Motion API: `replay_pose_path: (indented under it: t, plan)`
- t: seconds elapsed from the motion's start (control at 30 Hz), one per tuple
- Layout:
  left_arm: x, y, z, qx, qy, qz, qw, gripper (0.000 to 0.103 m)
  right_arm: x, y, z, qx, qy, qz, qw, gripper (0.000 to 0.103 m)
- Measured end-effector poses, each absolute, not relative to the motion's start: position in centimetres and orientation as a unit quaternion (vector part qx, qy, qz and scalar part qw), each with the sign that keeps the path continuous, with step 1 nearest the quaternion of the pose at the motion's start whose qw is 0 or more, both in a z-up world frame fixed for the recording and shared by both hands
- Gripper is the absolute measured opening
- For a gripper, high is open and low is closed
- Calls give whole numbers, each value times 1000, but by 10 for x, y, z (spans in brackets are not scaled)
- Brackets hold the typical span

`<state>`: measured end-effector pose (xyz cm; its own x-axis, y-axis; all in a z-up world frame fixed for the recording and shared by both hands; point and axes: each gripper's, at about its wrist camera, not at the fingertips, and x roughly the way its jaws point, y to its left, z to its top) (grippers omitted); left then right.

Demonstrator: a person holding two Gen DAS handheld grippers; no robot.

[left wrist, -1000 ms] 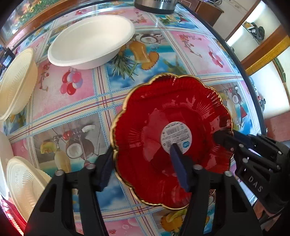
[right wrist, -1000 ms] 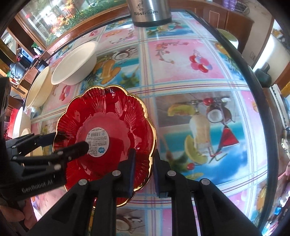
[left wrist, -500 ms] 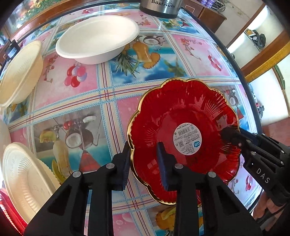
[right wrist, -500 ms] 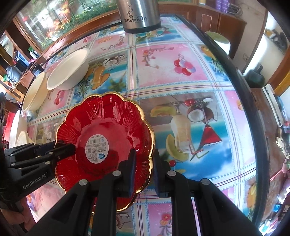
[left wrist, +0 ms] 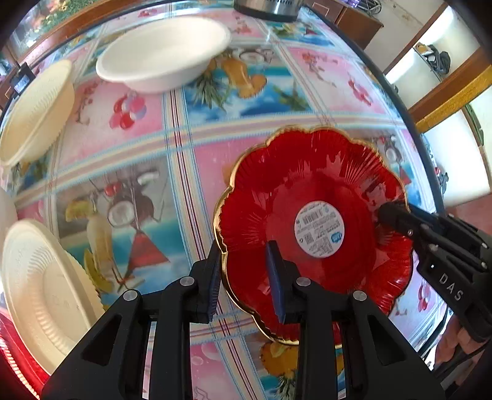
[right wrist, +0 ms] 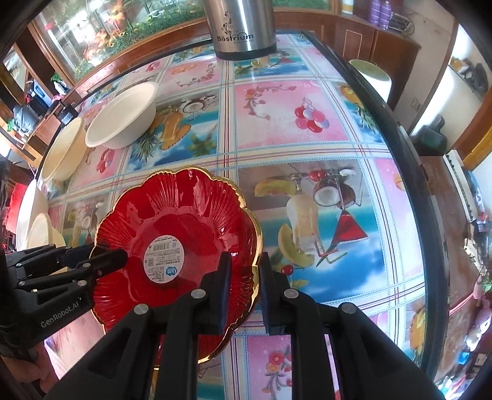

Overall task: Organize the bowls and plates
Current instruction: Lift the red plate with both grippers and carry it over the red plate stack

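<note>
Fruit-printed oilcloth covers the counter, on which a steel flask is seen at the top of the right wrist view. Low in that view, left of centre, the red plate, gold-rimmed with a round sticker at its middle, is pinched at one rim by the right gripper, whose jaws are pressed nearly together with one pad inside the plate and one outside. Its opposite rim is straddled by the left gripper; these jaws have just been closing, and the rim is gripped between them. Whether the plate is resting on the counter cannot be told. A white bowl is seen at the upper middle of the left wrist view, a cream bowl at the upper left, and a cream plate at the lower left.
</note>
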<state>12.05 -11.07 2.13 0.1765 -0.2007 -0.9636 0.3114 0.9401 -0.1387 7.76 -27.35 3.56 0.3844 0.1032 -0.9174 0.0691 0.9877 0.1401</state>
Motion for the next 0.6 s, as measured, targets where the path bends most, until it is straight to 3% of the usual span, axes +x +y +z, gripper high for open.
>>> replay_pose_path:
  t: [0.6]
  plan:
    - [110, -108, 37, 35, 600, -163, 782, 25, 71, -274, 39, 79, 546, 10, 834, 16]
